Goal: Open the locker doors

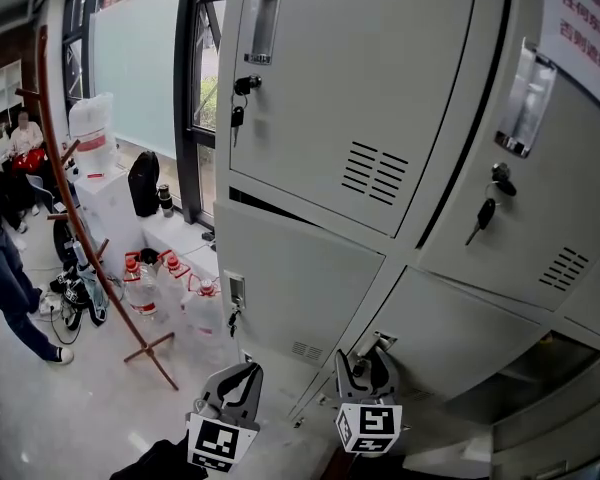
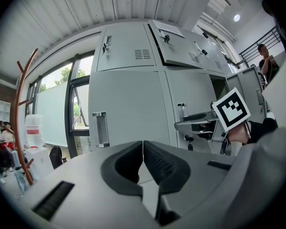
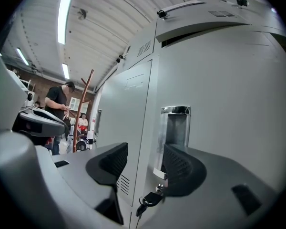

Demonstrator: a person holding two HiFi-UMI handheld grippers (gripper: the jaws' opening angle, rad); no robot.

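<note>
While locker doors (image 1: 350, 88) fill the head view, left gripper (image 1: 242, 376) and right gripper (image 1: 370, 360) sit low by the bottom row; red-lettered notice (image 1: 585, 28) top right is cut off, unreadable. Left gripper view: jaws pressed together, nothing btwn. Right gripper view: jaws spread wide, handle (image 3: 175, 132) just ahead, key (image 3: 148, 202) below. Risk: jaws may catch key or door edge, not handle, & slip.

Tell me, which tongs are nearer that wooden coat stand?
Left. The left tongs hang just right of the coat stand; the right tongs are farther right, open at a locker handle.
</note>
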